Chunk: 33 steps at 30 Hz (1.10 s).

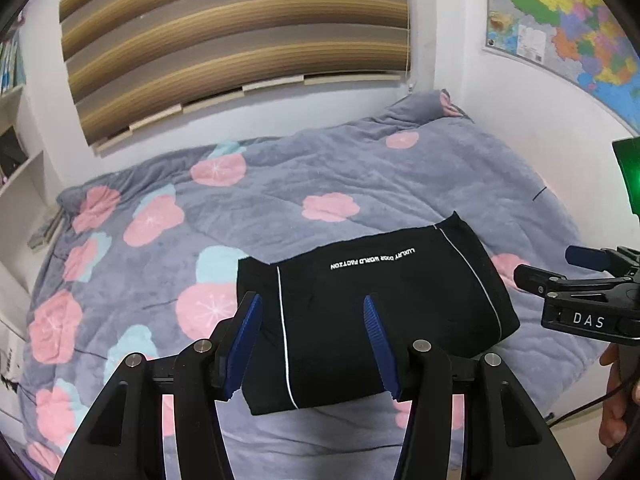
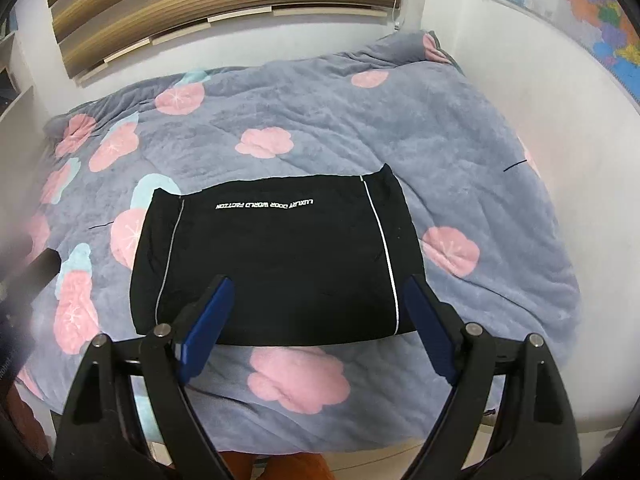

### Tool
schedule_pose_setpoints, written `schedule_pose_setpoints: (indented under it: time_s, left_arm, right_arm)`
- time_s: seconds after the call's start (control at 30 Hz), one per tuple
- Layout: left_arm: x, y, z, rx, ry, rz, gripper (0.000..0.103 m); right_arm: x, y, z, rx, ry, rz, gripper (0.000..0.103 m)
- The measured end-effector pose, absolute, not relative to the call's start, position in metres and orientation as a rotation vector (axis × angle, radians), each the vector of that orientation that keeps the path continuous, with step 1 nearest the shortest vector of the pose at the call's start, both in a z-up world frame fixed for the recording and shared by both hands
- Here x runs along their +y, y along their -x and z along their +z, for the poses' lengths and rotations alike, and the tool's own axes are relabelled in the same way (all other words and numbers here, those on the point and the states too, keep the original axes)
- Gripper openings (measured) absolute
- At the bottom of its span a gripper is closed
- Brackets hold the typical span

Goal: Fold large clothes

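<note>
Bed w/ grey fleece blanket printed w/ pink flowers (image 2: 460, 128) fills the room corner under slatted blinds. Black folded garment w/ white piping and white lettering (image 2: 276, 256) lies flat on the blanket's near half, long axis running left-right, lettered edge on the far side. Left gripper (image 1: 312, 344) hangs above its left part, blue pads partly spread, nothing between. Right gripper (image 2: 316, 324) hangs over its near edge, pads spread wide, empty too. Both sit apart from the cloth; the right looks nearer the near edge. Fold looks about done.
</note>
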<state>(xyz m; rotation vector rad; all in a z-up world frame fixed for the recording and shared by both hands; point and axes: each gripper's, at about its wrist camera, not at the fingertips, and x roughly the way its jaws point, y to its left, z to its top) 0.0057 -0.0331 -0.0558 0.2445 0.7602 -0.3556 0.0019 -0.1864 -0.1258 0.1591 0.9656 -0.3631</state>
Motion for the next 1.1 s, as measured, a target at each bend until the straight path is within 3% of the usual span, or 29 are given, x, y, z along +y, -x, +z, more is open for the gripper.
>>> schedule_pose_setpoints:
  time_s: [1.1]
  left_arm:
    - [-0.029,-0.017,-0.073,0.837,-0.221,-0.318,0.055]
  right_arm:
    - [-0.174,-0.011,-0.14,1.013,-0.161,-0.314,0.086]
